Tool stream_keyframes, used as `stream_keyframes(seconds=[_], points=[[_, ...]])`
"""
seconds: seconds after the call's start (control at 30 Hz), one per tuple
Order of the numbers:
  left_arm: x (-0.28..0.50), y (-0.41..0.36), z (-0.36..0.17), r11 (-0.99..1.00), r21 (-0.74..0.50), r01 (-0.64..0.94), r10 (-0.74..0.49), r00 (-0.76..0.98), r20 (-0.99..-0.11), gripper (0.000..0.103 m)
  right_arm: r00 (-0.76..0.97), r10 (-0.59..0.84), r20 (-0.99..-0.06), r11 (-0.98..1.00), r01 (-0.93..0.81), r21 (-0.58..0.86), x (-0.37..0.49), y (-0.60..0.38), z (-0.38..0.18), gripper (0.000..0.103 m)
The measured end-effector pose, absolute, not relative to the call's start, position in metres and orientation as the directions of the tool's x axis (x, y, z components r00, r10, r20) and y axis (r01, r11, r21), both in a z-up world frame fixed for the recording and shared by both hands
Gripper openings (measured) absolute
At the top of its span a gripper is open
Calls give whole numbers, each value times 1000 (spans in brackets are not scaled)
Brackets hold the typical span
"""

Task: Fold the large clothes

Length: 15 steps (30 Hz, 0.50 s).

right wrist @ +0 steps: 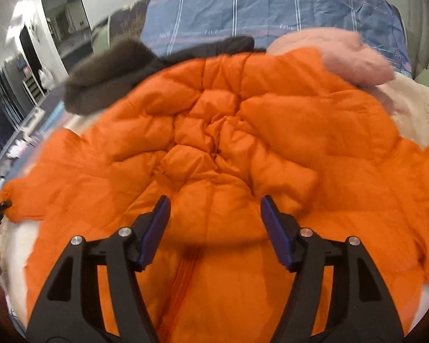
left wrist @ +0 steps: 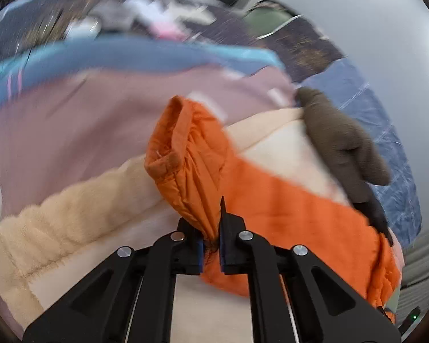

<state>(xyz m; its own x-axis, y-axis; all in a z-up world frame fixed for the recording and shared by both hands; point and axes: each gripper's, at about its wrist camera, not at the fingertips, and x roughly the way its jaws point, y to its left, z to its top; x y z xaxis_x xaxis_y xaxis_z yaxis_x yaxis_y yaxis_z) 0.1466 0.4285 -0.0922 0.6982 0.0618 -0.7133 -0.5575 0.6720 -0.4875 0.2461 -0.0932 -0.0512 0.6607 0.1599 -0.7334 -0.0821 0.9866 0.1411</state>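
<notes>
An orange puffer jacket (right wrist: 220,148) lies spread across a bed heaped with clothes, filling the middle of the right wrist view, its quilted panels bunched toward a crease at the centre and its zip running down toward 6 o'clock.

At the far left, at 9 o'clock in that view, the left hand-held gripper (right wrist: 3,204) shows only as a dark tip at the end of the jacket's sleeve. Its own camera gives the closer look: the left hand-held gripper (left wrist: 211,240) is clenched on the gathered sleeve (left wrist: 186,154), the fabric pinched between its blue pads, with the open cuff standing up toward 12 o'clock. To the left of the sleeve, at 8 o'clock, lies a cream fleece garment (left wrist: 57,223); above it a mauve garment (left wrist: 71,120) and a blue one (left wrist: 128,57) cross the frame, both blurred. A dark brown fur-like piece (left wrist: 343,143) overlaps the jacket at 3 o'clock.

Moving right, the right hand-held gripper (right wrist: 214,228) hangs released above the jacket's front, jaws wide apart and nothing between its blue pads. Beyond the jacket, the same brown furry piece (right wrist: 108,80) sits at 10 o'clock, touching the jacket's upper edge. A blue striped bedsheet (right wrist: 271,14) stretches across 12 o'clock. A pink fluffy garment (right wrist: 351,54) rests on the jacket's edge at 2 o'clock, with a cream-white garment (right wrist: 417,111) just beside it at 3 o'clock.
</notes>
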Motion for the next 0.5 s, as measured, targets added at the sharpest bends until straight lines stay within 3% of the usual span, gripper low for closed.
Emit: stream_keyframes(seconds=[0.1, 0.3, 0.5], points=[[156, 393, -43, 741, -497, -452, 43, 770, -636, 6, 688, 156, -708, 987, -74, 145, 224, -112, -38, 70], [194, 256, 58, 888, -448, -104, -143, 863, -484, 6, 711, 196, -676, 970, -39, 240, 197, -152, -29, 71], [233, 82, 91, 908, -347, 233, -382, 801, -461, 7, 762, 134, -634, 975, 15, 224, 161, -185, -29, 71]])
